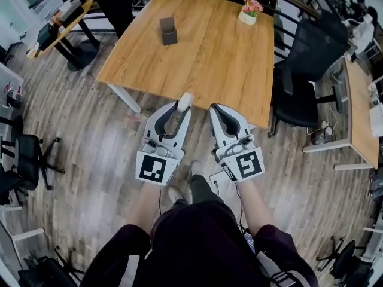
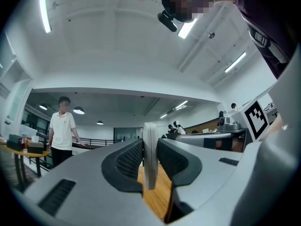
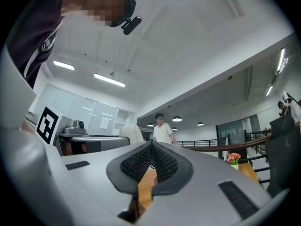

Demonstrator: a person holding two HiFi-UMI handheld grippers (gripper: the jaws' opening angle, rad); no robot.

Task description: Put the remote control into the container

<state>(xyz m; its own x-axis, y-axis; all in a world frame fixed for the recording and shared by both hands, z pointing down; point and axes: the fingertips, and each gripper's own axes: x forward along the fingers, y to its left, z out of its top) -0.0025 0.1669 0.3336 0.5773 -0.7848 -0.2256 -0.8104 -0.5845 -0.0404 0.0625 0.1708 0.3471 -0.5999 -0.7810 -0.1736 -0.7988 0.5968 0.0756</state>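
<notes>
We have the remote control point(image 1: 185, 101) clamped in our left gripper point(image 1: 181, 112), just short of the table point(image 1: 221, 58); right gripper point(image 1: 216, 110) pinched together, empty; container point(image 1: 168, 30) well apart, mid-table; carry and drop remain.

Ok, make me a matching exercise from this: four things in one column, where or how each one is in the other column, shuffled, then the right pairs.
Things
1. remote control
2. container
3. flower pot
4. right gripper

Places or states
A. jaws together, nothing between them
B. at the far edge of the table, toward the right
C. clamped between the jaws of the left gripper
D. dark, standing on the table, left of the flower pot

Pairs: 1-C, 2-D, 3-B, 4-A
</notes>
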